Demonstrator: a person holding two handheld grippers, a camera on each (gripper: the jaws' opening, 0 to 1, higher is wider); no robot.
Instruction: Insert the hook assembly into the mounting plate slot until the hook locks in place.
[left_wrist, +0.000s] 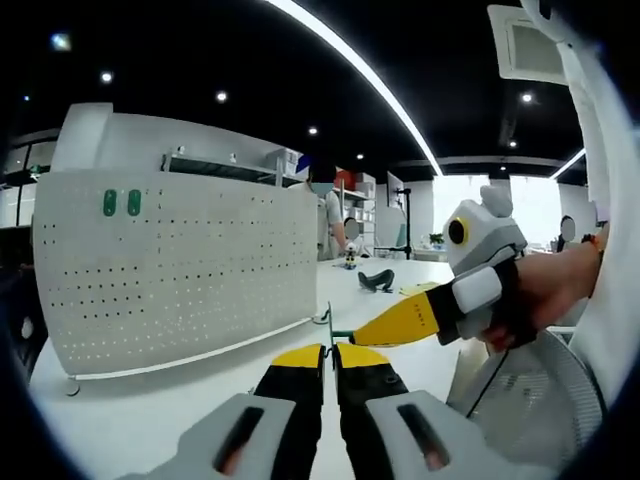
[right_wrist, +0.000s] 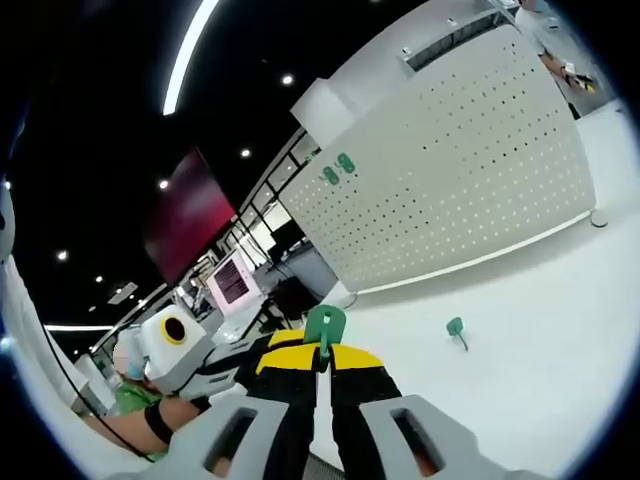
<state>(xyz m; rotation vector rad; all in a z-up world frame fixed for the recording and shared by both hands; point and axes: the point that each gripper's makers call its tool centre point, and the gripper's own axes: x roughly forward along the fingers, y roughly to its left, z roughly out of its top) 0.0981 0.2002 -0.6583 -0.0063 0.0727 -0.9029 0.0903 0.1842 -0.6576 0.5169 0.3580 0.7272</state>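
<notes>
My right gripper (right_wrist: 322, 362) has its jaws closed on a green hook (right_wrist: 324, 325), whose flat head stands up just past the yellow tips. My left gripper (left_wrist: 329, 352) has its jaws pressed together; a thin metal piece sits right at the tips, but I cannot tell whether they grip it. The right gripper enters the left gripper view from the right, its yellow jaw tip close to my left tips.

I judge the step in hand as the carry: the hook is picked up, not yet brought to the board. The white pegboard (right_wrist: 455, 185) stands upright well ahead of the right gripper, with two green pieces (right_wrist: 338, 168) already mounted near its upper corner. Next I need to bring the hook to a slot, square it to the board face, and push until it locks.

A second green hook (right_wrist: 457, 330) lies on the white table (right_wrist: 540, 360), ahead and to the right of my right tips. Beyond is a bright room with dark ceiling, strip lights and shelving.
</notes>
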